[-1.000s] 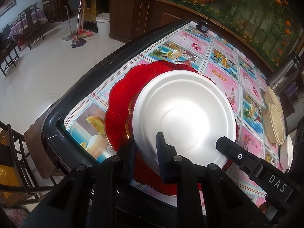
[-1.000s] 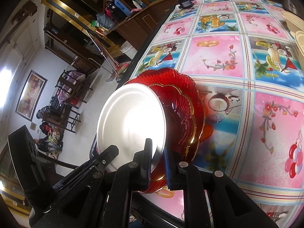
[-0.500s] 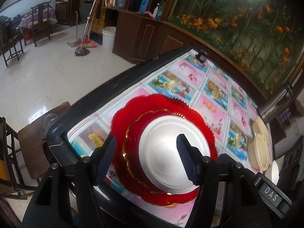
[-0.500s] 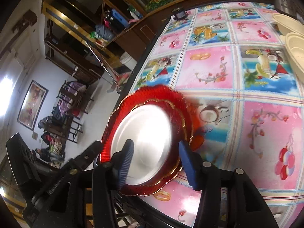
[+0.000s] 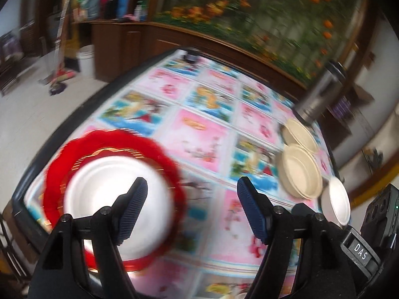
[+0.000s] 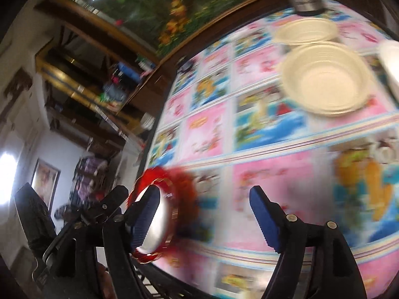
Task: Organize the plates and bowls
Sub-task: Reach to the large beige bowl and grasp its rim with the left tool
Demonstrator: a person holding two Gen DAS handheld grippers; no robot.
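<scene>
Blurrily, perhaps three cream bowls [image 5: 300,172], one white plate [image 5: 112,206].

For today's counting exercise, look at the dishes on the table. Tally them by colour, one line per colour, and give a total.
Red scalloped plates: 2, stacked; gold trim marks the upper one.
White plate: 1, on the red stack.
Cream bowls: 2, the second behind it.
White dish: 1, near the cream bowls.
Total: 6

Blur makes the stack count uncertain.

Each gripper is built from black plastic arms joined by round silver screws. The left gripper [image 5: 192,209] and right gripper [image 6: 204,220] are both fitted with ribbed dark-blue finger pads [image 5: 251,214]; a white "DAS" label [image 5: 360,248] is carried on one black body
</scene>
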